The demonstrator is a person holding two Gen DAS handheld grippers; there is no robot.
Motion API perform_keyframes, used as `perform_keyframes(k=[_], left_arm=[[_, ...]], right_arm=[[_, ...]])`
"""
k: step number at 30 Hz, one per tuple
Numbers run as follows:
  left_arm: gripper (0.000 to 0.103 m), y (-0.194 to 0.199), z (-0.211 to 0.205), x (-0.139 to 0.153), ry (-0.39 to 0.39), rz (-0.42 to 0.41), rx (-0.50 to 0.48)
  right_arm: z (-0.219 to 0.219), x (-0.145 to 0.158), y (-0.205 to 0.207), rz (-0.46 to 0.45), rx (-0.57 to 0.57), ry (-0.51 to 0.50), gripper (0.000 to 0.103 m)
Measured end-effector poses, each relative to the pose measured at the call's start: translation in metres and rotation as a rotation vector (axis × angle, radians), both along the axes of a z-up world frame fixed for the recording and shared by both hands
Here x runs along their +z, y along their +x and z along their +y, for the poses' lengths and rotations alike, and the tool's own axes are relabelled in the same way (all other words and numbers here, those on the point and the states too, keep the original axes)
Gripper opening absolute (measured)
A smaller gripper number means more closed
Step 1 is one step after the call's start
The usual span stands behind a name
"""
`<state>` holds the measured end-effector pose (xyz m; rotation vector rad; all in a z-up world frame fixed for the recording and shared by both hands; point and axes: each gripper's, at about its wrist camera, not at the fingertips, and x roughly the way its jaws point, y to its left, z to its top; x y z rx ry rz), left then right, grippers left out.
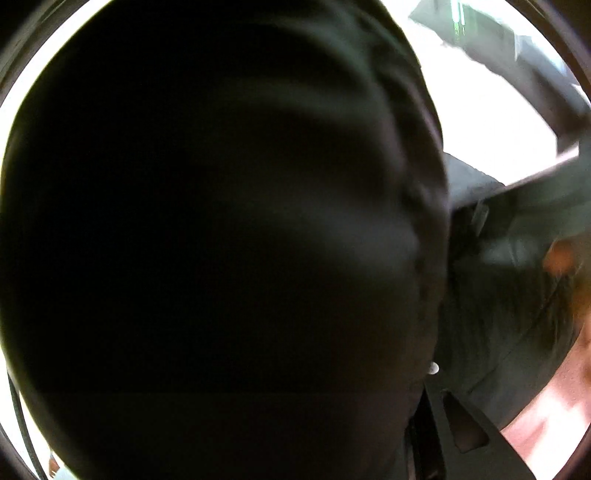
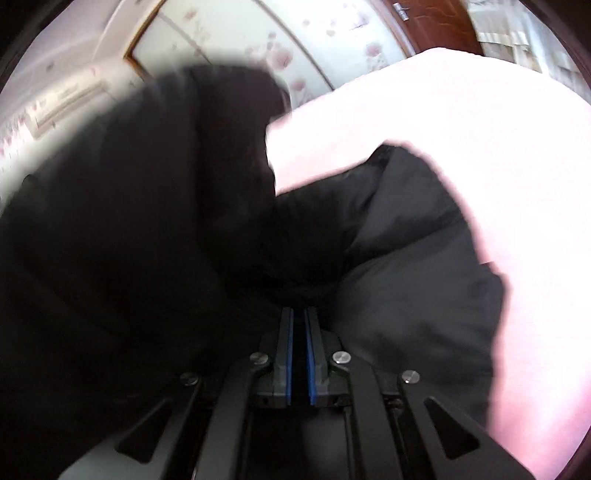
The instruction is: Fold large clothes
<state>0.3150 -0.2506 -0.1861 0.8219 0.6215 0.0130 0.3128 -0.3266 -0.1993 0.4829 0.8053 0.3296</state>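
The right tool (image 2: 299,314) has its two blue-lined fingers (image 2: 288,350) drawn nearly together, clenched on a fold of the black garment (image 2: 406,266), whose cloth bunches up right at the fingertips and spreads away to both sides. Part of the garment lies on a pale pink bed (image 2: 498,147); another dark, blurred mass of it rises on the left of that view, in front of a flowered wall (image 2: 258,40) and a brown door (image 2: 439,22). In the left wrist view the black garment (image 1: 221,240) hangs so close to the lens that it fills almost the whole picture, and the left tool's fingertips are hidden behind it, so I cannot tell whether that tool is clenched or released. At the right edge there seems to be grey-green cloth (image 1: 517,295).
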Motion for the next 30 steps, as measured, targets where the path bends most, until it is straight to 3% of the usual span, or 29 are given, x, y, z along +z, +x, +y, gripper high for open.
perform_keyframes(k=[7, 12, 16, 20, 24, 27, 30], left_arm=[[0.023, 0.005, -0.037, -0.033, 0.149, 0.011, -0.044], [0.026, 0.005, -0.056, -0.061, 0.257, 0.013, -0.08], [0.026, 0.006, -0.065, -0.077, 0.313, 0.017, -0.102], [0.027, 0.007, -0.066, -0.089, 0.371, 0.031, -0.132], [0.03, 0.009, -0.063, -0.094, 0.385, 0.046, -0.147], [0.039, 0.01, -0.061, -0.093, 0.362, 0.066, -0.165], [0.051, 0.007, -0.054, -0.087, 0.312, 0.086, -0.218]], right_arm=[[-0.074, 0.032, -0.014, 0.012, -0.108, -0.083, 0.016], [-0.078, 0.054, -0.011, 0.002, -0.103, -0.098, 0.025], [-0.049, 0.067, -0.014, 0.0, -0.061, -0.126, 0.025], [-0.037, 0.059, -0.01, 0.003, -0.004, -0.131, 0.025], [-0.019, 0.041, -0.001, 0.04, 0.026, -0.199, 0.025], [-0.007, 0.017, 0.009, 0.107, 0.048, -0.245, 0.021], [-0.009, 0.009, 0.015, 0.132, 0.05, -0.217, 0.02]])
